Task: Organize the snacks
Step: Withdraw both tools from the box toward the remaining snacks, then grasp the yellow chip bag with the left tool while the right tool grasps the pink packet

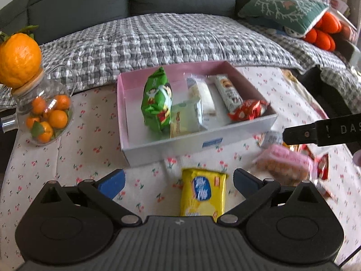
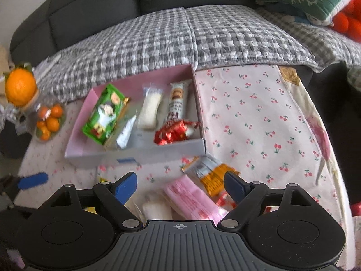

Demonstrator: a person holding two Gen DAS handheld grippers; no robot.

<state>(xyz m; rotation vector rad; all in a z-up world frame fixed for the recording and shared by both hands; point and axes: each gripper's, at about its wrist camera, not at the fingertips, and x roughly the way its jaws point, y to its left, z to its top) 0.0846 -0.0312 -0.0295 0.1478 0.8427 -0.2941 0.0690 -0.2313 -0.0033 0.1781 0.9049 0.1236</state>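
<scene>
A shallow box (image 1: 171,145) with a pink inside sits on the cherry-print cloth and holds a green snack bag (image 1: 156,100), white wrapped snacks (image 1: 204,98), a long biscuit pack (image 1: 227,91) and a red packet (image 1: 248,110). My left gripper (image 1: 179,181) is open above a yellow snack pack (image 1: 204,195) lying before the box. My right gripper (image 2: 180,186) is open over a pink pack (image 2: 191,197) and an orange-and-white packet (image 2: 211,172). The box also shows in the right wrist view (image 2: 144,152). The right gripper's finger (image 1: 315,133) shows at the right of the left wrist view.
A glass jar of small oranges (image 1: 46,115) with a large orange (image 1: 19,59) on its lid stands left of the box. A sofa with a checked quilt (image 1: 171,38) and a green cushion (image 1: 284,9) lies behind. Bare cloth (image 2: 259,113) lies right of the box.
</scene>
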